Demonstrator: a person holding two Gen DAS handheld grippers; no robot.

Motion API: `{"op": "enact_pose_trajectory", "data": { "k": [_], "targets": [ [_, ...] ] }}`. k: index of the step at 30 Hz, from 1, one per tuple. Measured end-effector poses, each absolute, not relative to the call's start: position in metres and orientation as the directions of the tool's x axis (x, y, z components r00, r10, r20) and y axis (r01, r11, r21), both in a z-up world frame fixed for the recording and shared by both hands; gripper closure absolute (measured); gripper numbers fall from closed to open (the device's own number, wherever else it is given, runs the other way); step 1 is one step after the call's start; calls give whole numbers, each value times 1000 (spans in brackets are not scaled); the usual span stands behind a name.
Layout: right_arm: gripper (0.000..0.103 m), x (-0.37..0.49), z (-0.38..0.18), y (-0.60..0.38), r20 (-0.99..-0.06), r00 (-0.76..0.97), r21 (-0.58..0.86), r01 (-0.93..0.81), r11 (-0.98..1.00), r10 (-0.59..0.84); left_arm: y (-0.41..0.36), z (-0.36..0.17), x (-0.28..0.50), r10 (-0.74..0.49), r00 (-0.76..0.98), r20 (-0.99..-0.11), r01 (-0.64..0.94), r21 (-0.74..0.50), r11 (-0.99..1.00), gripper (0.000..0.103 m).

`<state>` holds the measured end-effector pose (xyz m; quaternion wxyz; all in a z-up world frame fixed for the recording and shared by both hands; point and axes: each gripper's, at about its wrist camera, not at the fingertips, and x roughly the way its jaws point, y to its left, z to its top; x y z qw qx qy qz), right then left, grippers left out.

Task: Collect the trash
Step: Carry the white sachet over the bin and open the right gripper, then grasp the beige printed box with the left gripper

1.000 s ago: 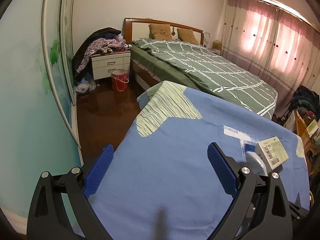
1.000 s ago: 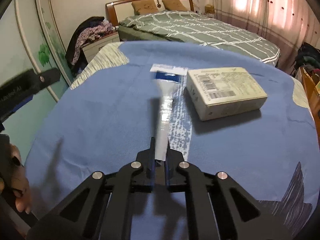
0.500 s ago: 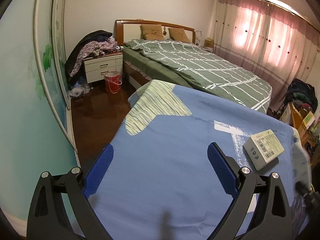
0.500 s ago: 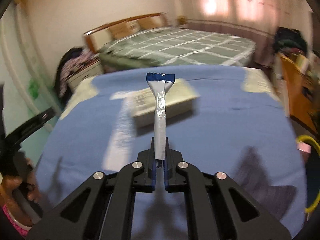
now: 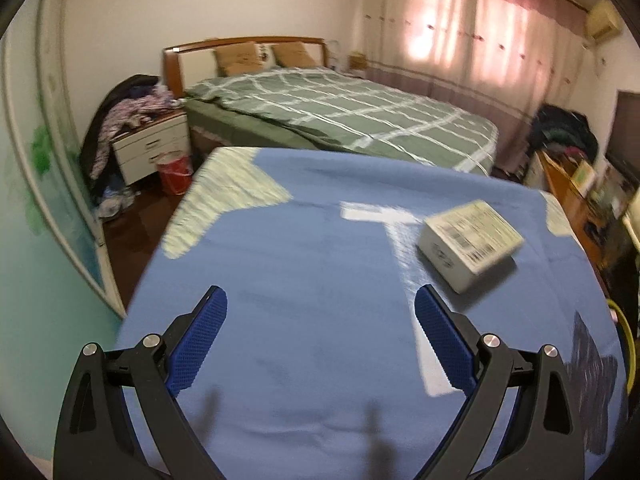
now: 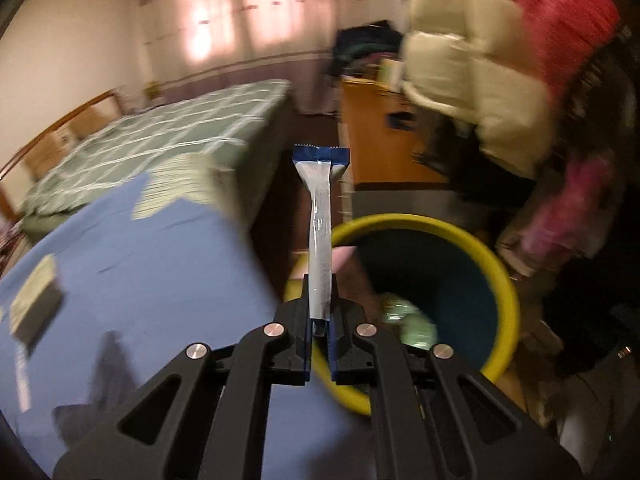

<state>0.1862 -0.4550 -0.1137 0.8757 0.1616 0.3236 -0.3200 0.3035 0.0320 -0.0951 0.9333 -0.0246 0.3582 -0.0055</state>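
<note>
Firmly pinched in the right gripper (image 6: 319,330), a silver sachet with a blue end (image 6: 320,216) sticks straight out ahead. Just beyond the jaws sits a yellow-rimmed bin (image 6: 502,276) with pale green trash (image 6: 412,322) inside. Left gripper (image 5: 320,312) gapes wide, empty, above the blue cloth (image 5: 304,264); a white box (image 5: 470,246) lies ahead-right, a green-quilted bed (image 5: 340,120) beyond.

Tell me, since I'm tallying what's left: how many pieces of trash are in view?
3: a wrapper pinched in the right hand-held gripper, a box on the blue cloth, something green already binned. More may be hidden.
</note>
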Motion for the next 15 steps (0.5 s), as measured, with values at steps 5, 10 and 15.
{"op": "enact_pose_trajectory", "data": {
  "k": [5,10,15],
  "targets": [
    [93,174,-128,-480,-701,531,95,731,676,-477,0,-98,307,-90,710,-699,87,-40,995,9],
    [79,170,-126,-475,-688,548,105,724,682,-475,-30,-102,310,-145,678,-721,166,-42,985,9],
    [73,170,-125,-475,-690,562,135,718,683,-456,-58,-107,319,-167,649,-742,227,-20,974,9]
  ]
}}
